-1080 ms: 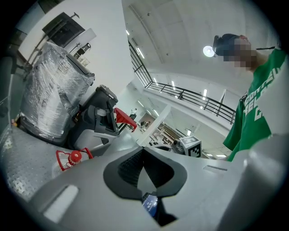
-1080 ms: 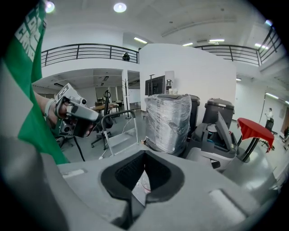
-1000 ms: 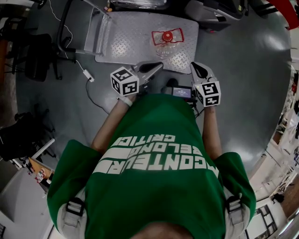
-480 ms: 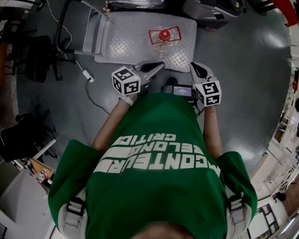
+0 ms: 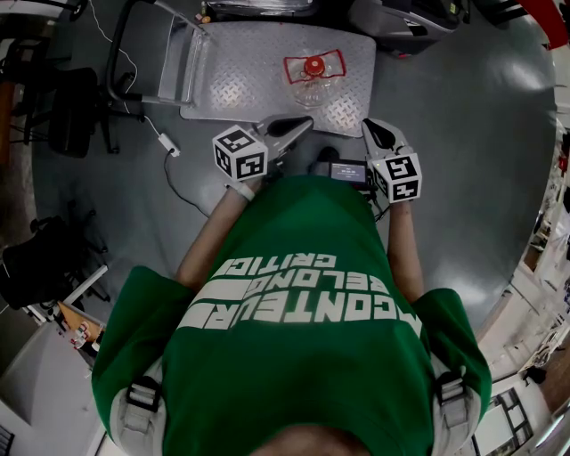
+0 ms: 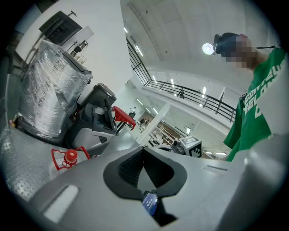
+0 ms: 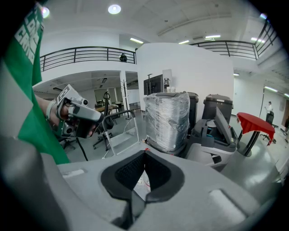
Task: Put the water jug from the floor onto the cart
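Note:
The clear water jug (image 5: 313,76), with a red cap and a red handle, stands upright on the diamond-plate cart deck (image 5: 240,71), toward its near right part. The left gripper view also has the jug (image 6: 68,158) at lower left, on the cart deck (image 6: 18,167). My left gripper (image 5: 303,125) hovers just in front of the cart's near edge, shut with nothing in it. My right gripper (image 5: 370,129) hangs beside it to the right, also shut and empty. Both are held close to the person's chest, apart from the jug.
The cart's push handle (image 5: 134,53) rises at its left end. A plastic-wrapped bin (image 7: 167,119) and a floor-cleaning machine (image 5: 410,22) stand behind the cart. A black chair (image 5: 71,107) and a loose cable (image 5: 169,147) are on the floor to the left.

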A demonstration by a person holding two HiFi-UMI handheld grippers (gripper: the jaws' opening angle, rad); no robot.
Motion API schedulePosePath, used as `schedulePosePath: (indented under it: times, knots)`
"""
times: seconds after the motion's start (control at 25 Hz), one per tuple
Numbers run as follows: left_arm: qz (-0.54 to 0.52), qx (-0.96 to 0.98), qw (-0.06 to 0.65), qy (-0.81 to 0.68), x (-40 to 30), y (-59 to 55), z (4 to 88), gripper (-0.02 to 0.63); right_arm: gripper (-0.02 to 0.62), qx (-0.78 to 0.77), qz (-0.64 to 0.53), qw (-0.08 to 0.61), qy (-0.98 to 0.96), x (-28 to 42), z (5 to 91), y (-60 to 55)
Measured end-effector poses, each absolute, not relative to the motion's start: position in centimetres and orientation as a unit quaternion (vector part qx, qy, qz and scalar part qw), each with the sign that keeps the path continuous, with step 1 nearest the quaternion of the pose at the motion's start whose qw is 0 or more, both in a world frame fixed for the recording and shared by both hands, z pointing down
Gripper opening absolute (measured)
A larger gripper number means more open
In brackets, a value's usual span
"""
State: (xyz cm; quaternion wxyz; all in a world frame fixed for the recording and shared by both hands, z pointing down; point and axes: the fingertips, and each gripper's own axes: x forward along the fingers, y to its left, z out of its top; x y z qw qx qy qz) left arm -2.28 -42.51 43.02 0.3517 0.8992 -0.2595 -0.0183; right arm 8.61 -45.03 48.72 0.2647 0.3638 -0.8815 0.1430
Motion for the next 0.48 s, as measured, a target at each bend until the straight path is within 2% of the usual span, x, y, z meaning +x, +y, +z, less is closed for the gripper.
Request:
schedulePosePath:
  times: [0.48]
  knots:
    - [-0.018, 0.899, 0.354, -0.259, -2.59, -42.37, 43.04, 0.002, -0.006, 0.367, 0.146, 0.265, -0.879, 8.6, 48.79, -44.72]
